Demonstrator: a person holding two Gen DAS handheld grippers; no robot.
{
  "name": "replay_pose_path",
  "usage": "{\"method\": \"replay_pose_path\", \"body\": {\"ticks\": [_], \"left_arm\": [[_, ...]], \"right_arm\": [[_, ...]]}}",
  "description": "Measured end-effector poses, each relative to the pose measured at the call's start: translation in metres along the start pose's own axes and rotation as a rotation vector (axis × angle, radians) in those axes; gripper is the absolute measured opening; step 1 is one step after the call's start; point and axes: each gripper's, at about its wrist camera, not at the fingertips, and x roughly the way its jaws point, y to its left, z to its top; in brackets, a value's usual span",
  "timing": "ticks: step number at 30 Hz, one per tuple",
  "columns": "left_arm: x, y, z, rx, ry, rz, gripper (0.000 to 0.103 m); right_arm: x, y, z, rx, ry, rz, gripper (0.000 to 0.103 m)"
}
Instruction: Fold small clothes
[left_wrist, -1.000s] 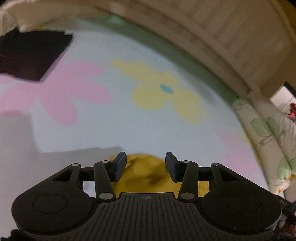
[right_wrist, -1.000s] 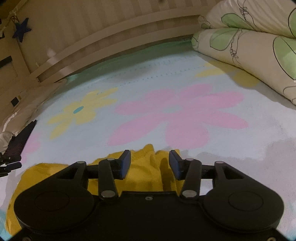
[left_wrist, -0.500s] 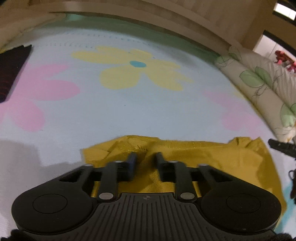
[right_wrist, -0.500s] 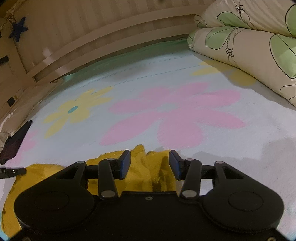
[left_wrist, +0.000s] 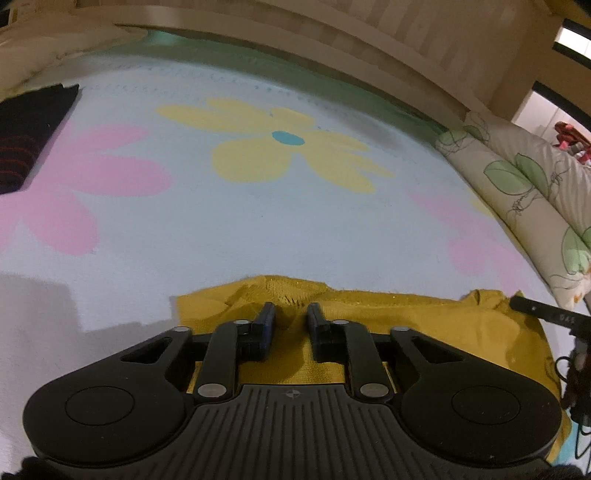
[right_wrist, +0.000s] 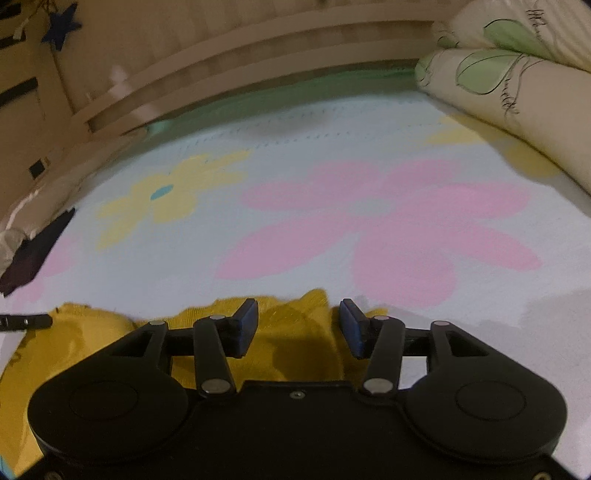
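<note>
A pale blue bedspread (left_wrist: 258, 236), printed with big pink and yellow flowers, is filling both views, and a mustard-yellow knitted garment (left_wrist: 413, 317) is lying on it at the near edge, directly under both tools. A leaf-patterned pillow (left_wrist: 524, 192) is resting along the right side, and a dark striped cloth (left_wrist: 26, 136) is sitting well apart at the far left.

The step in hand looks like the pick-up of the garment's far edge, so that it can be folded. The left gripper (left_wrist: 290, 317) is standing narrow, its pads pinching a raised ridge of the yellow knit near one corner. The right gripper (right_wrist: 298, 319) is lagging: its jaws are closing with a bunched peak of the same garment (right_wrist: 295, 332) between them, but the pads are not yet pressing on it. That view is blurred, so the exact gap is hard to judge.

The next move probably calls for the right pair to finish biting the cloth, then for both hands to lift together and evenly, keeping the edge taut so the knit is not sagging or slipping out on one side.

No brand or label is readable; faint pale marks on the black bar (left_wrist: 546, 314) at the right are too small to make out.
</note>
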Motion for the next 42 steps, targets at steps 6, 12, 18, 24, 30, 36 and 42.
{"method": "replay_pose_path", "body": {"ticks": [6, 12, 18, 24, 30, 36, 42], "left_arm": [[-0.028, -0.006, 0.003, 0.06, -0.161, 0.013, 0.005], [-0.017, 0.018, 0.005, -0.073, -0.07, 0.074, 0.007], [-0.009, 0.016, 0.008, -0.042, -0.022, 0.023, 0.035], [0.008, 0.001, 0.006, 0.057, 0.035, 0.082, 0.035], [0.009, 0.0, 0.004, 0.062, 0.032, 0.092, 0.034], [0.008, 0.003, 0.003, 0.043, 0.025, 0.075, 0.019], [0.001, -0.004, -0.003, 0.087, -0.032, 0.1, 0.005]], "right_arm": [[-0.027, 0.007, 0.002, -0.084, -0.133, 0.073, 0.012], [-0.019, -0.007, -0.002, -0.028, -0.06, -0.032, 0.012], [-0.018, -0.012, -0.006, -0.01, -0.048, -0.031, 0.013], [-0.017, -0.011, -0.006, -0.016, -0.041, -0.02, 0.015], [-0.015, -0.011, -0.007, -0.02, -0.037, -0.015, 0.016], [-0.014, -0.012, -0.007, -0.015, -0.035, -0.012, 0.017], [-0.013, -0.012, -0.007, -0.011, -0.032, -0.013, 0.018]]}}
